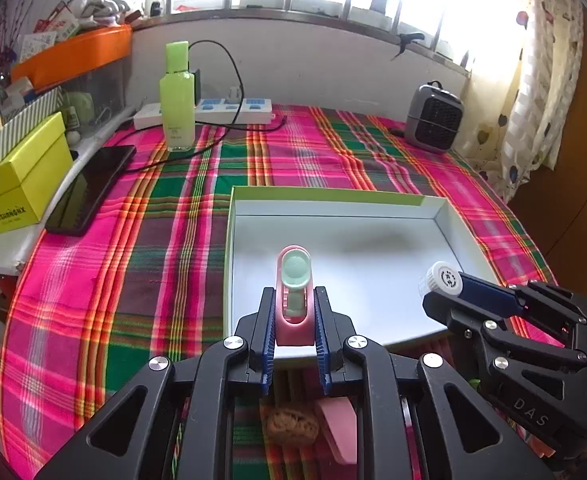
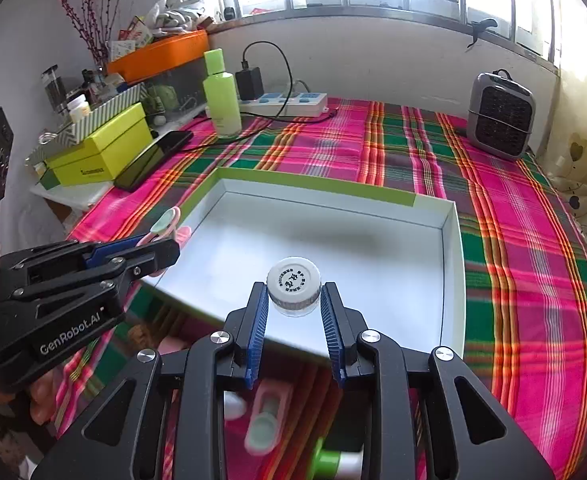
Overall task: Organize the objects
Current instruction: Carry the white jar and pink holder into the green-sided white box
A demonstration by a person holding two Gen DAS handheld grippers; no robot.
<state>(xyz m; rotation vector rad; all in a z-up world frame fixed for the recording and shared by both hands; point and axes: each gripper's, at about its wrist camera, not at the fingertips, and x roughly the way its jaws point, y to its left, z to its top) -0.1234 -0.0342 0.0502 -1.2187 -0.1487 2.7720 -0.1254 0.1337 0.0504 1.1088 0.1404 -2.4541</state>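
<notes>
Pink-cased roller [image 1: 294, 300] with a pale green round head sits clamped between the blue ribbed pads of the left hand-held gripper [image 1: 293, 312], whose jaws are drawn in as tight as they go on its sides; it is held above the near left part of the shallow white box [image 1: 445, 216], head pointing away from the camera. To its right, the right hand-held gripper [image 2: 294, 300] has its jaws partly closed on a small clear bottle [image 2: 293, 286] with a white ribbed cap that bears printed characters, the pads pressing on the cap's two sides; this one hangs over the near middle of the same box. That box, edged in lime green along its far rim, lies empty inside on the counter [image 2: 513, 240], which is covered in a pink, green and orange plaid cloth. Well behind the box stand a tall lime green bottle [image 1: 176, 108] and a white power strip [image 1: 233, 110] with a black cable, and a small grey fan heater [image 2: 499, 114] is in the far right corner. At the left edge lie a dark phone [image 1: 89, 188] and a yellow-green lidded box [image 1: 21, 184], with an orange tray [image 1: 77, 54] of clutter behind them. Under the grippers, blurred, more small items lie on the cloth.
</notes>
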